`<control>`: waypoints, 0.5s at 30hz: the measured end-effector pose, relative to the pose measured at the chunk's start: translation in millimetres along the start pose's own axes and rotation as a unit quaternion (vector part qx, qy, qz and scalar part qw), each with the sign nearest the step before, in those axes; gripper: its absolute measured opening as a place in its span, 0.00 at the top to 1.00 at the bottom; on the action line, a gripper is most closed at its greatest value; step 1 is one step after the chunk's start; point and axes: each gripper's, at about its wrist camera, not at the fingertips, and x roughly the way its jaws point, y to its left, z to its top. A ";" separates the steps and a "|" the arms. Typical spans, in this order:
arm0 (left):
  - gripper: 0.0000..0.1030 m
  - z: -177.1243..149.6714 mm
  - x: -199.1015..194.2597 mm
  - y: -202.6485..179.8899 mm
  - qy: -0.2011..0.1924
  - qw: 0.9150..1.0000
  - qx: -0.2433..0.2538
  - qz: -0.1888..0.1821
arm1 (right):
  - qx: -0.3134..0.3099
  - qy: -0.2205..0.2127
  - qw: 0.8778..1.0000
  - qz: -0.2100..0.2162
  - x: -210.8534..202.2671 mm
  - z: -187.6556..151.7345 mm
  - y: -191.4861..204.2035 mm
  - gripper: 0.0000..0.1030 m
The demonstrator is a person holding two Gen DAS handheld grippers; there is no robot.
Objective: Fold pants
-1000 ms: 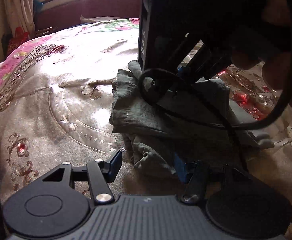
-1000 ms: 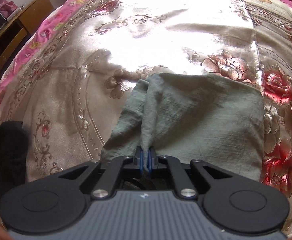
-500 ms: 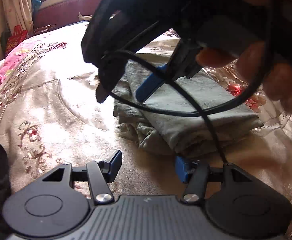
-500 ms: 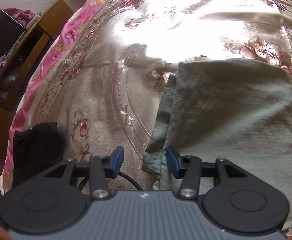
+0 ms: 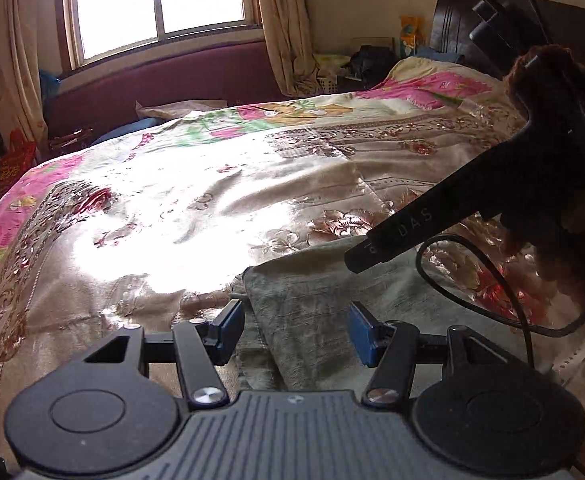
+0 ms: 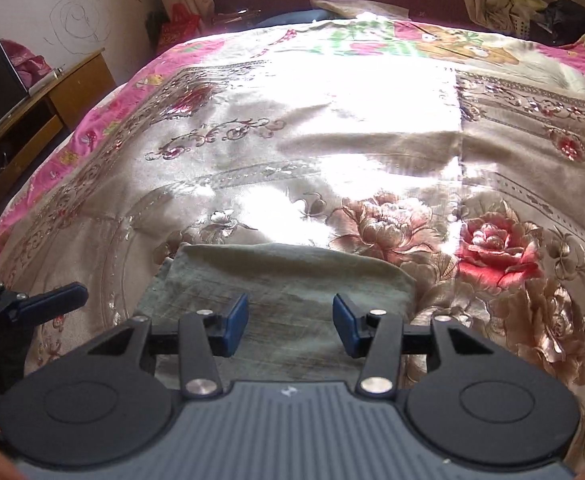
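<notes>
the folded grey-green pants [image 6: 284,280] lie flat on the bed's floral bedspread [image 6: 332,140], low in the middle of the right wrist view and at lower centre in the left wrist view. the right gripper [image 6: 290,322] hangs over them with jaws spread, nothing pinched. the left gripper [image 5: 296,330] has its jaws spread too, empty, above the pants' left edge. a black cable [image 5: 492,276] loops at the right.
</notes>
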 end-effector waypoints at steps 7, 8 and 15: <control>0.26 -29.9 44.5 6.7 0.051 0.998 0.027 -0.027 | 0.065 0.037 0.997 -0.024 68.7 5.3 -55.9 0.58; 0.26 -26.9 41.2 7.9 0.054 0.998 0.023 -0.024 | 0.072 0.033 0.997 -0.015 64.2 3.5 -61.3 0.62; 0.27 -11.2 13.9 29.2 0.047 0.998 -0.052 0.001 | 0.005 0.009 0.999 -0.041 -15.2 -16.0 -40.9 0.58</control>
